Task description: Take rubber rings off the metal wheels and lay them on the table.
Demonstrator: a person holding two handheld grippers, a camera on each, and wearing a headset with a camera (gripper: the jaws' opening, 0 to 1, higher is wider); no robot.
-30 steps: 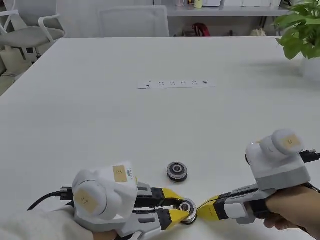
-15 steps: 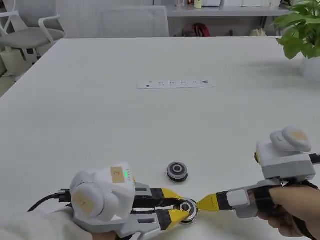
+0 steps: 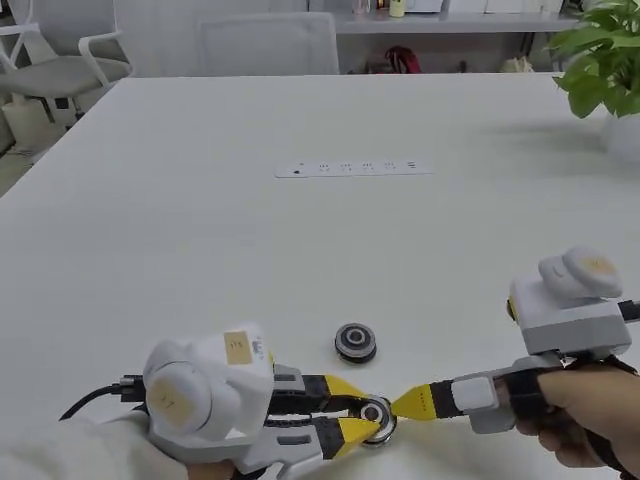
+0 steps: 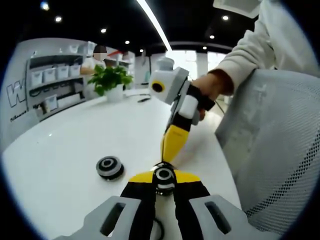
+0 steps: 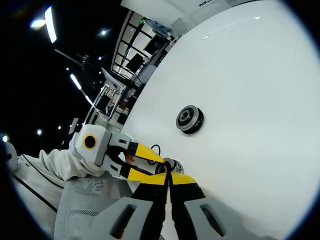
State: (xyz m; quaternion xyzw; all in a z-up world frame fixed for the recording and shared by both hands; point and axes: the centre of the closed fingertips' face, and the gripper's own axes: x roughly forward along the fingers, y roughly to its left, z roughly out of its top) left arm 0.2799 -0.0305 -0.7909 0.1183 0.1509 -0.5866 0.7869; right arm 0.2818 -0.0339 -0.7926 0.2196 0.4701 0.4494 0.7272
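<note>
We work at the near edge of the white desk (image 3: 300, 250). The left claw (image 3: 368, 415) reaches in from the left and pinches a metal wheel (image 3: 376, 412) between its yellow tips. The right claw (image 3: 400, 405), pressed together to a point, meets that wheel from the right, so the two lie almost tip to tip on one line. A second wheel (image 3: 355, 341) rests on the desk just beyond, its rubber ring (image 5: 197, 124) on. Whether the point has caught the held wheel's ring we cannot tell. We judge the pull must run rightward, away from the left claw.
</note>
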